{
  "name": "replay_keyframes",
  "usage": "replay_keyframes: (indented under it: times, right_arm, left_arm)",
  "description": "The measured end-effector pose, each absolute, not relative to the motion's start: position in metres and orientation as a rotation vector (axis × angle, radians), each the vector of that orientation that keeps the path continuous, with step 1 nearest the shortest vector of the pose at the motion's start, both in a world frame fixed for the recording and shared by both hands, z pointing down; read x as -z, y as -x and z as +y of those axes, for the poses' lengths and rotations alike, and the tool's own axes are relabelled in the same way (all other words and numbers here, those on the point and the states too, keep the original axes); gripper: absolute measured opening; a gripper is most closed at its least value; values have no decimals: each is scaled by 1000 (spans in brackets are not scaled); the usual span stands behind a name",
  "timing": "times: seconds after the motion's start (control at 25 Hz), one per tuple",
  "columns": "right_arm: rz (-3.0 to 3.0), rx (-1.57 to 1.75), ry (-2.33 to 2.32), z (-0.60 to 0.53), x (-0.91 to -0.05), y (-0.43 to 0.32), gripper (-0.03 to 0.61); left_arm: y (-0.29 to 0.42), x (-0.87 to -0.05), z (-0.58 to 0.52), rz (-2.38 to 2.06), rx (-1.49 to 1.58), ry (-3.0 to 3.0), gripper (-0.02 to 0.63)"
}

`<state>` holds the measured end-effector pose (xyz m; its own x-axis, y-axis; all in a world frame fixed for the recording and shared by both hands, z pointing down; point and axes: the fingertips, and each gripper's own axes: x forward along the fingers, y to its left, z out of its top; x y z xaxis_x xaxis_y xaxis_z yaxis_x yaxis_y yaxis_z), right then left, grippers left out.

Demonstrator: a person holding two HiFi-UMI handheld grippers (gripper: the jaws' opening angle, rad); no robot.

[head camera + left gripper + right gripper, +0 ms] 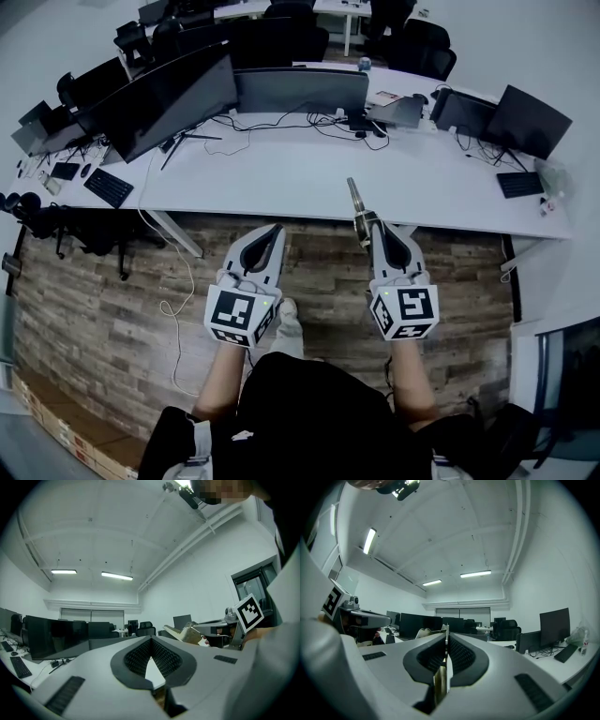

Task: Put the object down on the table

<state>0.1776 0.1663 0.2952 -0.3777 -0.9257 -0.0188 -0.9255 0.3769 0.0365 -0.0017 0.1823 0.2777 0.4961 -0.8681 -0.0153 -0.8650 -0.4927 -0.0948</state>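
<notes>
Item 1: object [357,204]. A thin, flat, tan strip, card-like, with an irregular outline. I hold it on edge, so the right gripper view shows only its narrow rim [442,677]. Its long axis runs along the jaws and points away from me, leaning slightly left. In the head view its far tip reaches the near edge of the desk [300,178], and the rest hangs over the plank floor [112,319].

Item 2: right gripper [377,232]. Grey shell with black ribbed pads. The jaws are clamped flat on the strip's lower part.

Item 3: left gripper [275,230]. Same build. The jaw tips meet [150,640], leaving a small triangular gap behind them with nothing in it. I hold it over the floor, beside the right one.

Item 4: the desk is long, white and smooth. Dark monitors [169,98] stand along its far edge, and a black keyboard [110,187] lies near its left end.
</notes>
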Motion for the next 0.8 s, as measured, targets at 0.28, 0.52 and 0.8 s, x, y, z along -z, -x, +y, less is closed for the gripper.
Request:
replay_keyframes:
  times: [0.28,0.52,0.8]
  right_arm:
    - [-2599,49,-1749,115,-300,-169,25]
    - [-2584,38,-1745,64,-305,-157,26]
    - [-2561,10,-1746,3,-308,-141,25]
  left_arm:
    - [8,-282,130,1528,43,2660,12]
    - [17,-286,76,1517,37,2676,12]
    - [32,-287,12,1512,44,2707,12]
